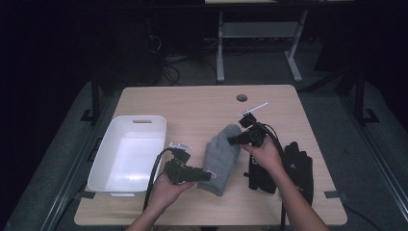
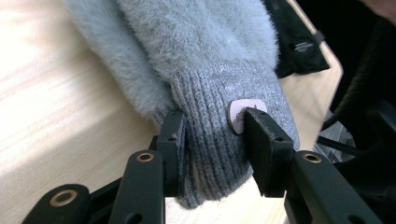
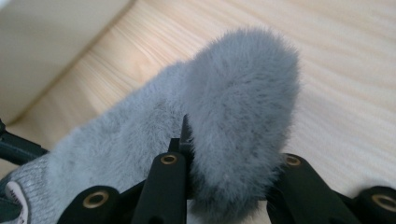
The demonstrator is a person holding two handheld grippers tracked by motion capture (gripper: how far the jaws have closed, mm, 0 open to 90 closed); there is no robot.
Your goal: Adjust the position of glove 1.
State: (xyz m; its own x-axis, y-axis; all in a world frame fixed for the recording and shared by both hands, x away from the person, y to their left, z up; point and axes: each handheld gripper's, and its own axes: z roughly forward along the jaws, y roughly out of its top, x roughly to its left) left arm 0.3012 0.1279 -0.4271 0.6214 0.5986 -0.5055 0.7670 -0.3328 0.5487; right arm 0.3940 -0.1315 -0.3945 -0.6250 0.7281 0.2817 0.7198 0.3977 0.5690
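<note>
Mitten [image 1: 222, 156] of grey fleece lies near the middle of the tabletop [image 1: 202, 103], and we hold it at both ends. Our left tool [image 1: 208, 176] has its jaws closed on the ribbed knit cuff [image 2: 219, 135] at the near end, one pad on each side, the right pad beside a small white label [image 2: 239, 114]. Our right tool [image 1: 234, 140] is clenched on the fluffy tip at the far end; in the right gripper view the fleece [image 3: 233, 116] bulges between the two black jaws.

To the left stands a white plastic tub [image 1: 139, 126], its long side close to our left hand [image 1: 166, 190] and the cable of that tool. To the right, just beyond our right hand [image 1: 265, 154], black gloves [image 1: 299, 166] lie on the tabletop, near the mitten but apart from it. A round cable hole [image 1: 242, 97] sits at the far edge. Beyond the tabletop, a grey desk frame [image 1: 260, 33] stands on the dark floor.
</note>
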